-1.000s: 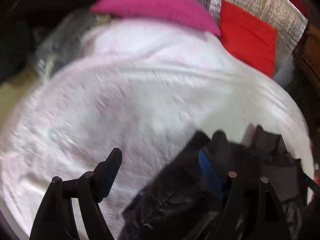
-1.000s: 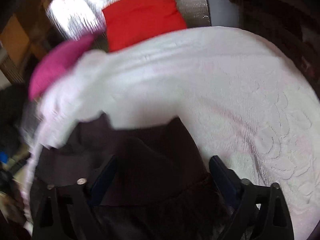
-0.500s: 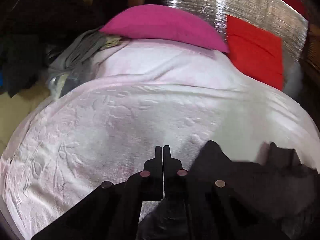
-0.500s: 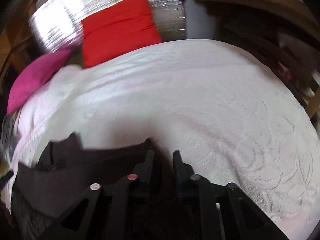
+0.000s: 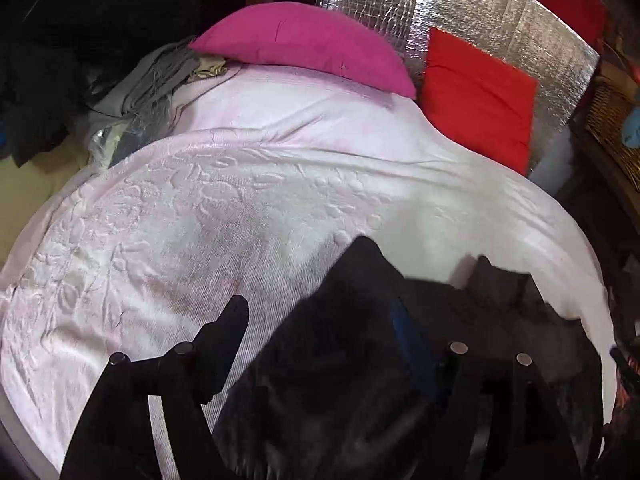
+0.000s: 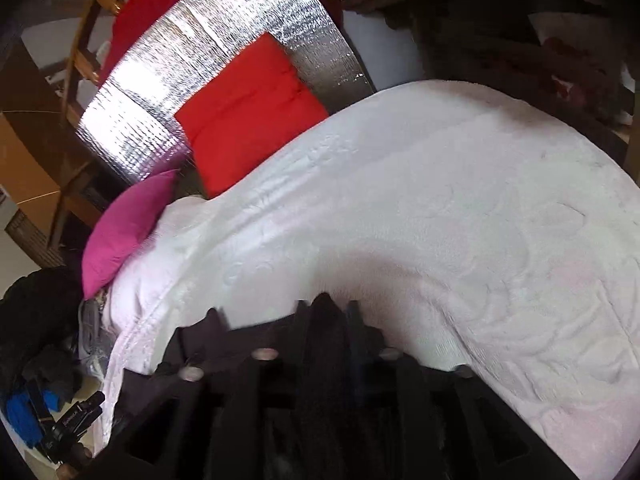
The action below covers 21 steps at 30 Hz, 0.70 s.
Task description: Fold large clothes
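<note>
A large black garment (image 5: pixel 360 360) lies at the near edge of a bed covered by a pale pink embossed blanket (image 5: pixel 240 208). In the left wrist view my left gripper (image 5: pixel 320 316) is open, its fingers wide apart, with a raised fold of the black cloth between them. In the right wrist view my right gripper (image 6: pixel 326 308) is shut on a peak of the same black garment (image 6: pixel 224 340), its fingers pinching the fabric just above the blanket (image 6: pixel 460 220).
A magenta pillow (image 5: pixel 304 48) and a red cushion (image 5: pixel 476 92) lie at the head of the bed against a silver foil panel (image 5: pixel 500 20). Grey cloth (image 5: pixel 152 80) and dark clothes are piled at the left. A wicker basket (image 5: pixel 612 120) stands at the right.
My left gripper, shut half a second ago, has opened wide around the black cloth. My right gripper stays shut on the garment and its view has tilted and swung right.
</note>
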Each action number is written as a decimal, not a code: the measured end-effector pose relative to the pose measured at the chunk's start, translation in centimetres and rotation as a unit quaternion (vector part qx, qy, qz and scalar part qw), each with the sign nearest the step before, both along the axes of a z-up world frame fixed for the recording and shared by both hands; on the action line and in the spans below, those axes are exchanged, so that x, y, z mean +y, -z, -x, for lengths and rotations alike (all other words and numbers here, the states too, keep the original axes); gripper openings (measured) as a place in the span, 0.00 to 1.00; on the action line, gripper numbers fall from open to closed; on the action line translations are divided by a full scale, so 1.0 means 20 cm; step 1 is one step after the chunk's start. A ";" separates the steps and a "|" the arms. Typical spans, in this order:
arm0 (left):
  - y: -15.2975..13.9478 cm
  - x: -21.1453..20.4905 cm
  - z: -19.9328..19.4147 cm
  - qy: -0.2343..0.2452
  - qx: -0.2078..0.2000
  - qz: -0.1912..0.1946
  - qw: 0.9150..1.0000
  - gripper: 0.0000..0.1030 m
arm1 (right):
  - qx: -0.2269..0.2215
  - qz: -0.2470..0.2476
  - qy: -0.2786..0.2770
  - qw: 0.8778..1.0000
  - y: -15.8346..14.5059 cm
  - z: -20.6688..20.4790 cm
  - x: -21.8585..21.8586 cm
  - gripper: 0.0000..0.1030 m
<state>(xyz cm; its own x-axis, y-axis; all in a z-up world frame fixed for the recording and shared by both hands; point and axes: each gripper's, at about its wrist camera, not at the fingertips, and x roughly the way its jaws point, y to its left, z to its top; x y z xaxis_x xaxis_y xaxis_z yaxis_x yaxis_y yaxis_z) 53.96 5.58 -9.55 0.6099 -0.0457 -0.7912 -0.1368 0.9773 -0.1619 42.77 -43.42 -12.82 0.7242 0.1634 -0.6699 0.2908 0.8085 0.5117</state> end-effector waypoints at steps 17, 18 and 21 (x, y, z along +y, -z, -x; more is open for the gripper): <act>0.16 0.20 0.56 -0.013 0.044 0.017 0.999 0.73 | 0.035 0.067 -0.010 0.997 0.05 0.55 0.02 0.90; 0.17 0.21 0.56 -0.014 0.045 0.022 0.999 0.73 | 0.043 0.058 -0.014 0.997 0.07 0.55 0.02 0.89; 0.22 0.21 0.53 0.003 0.049 0.020 0.999 0.73 | 0.070 0.065 -0.019 0.995 0.12 0.54 0.07 0.76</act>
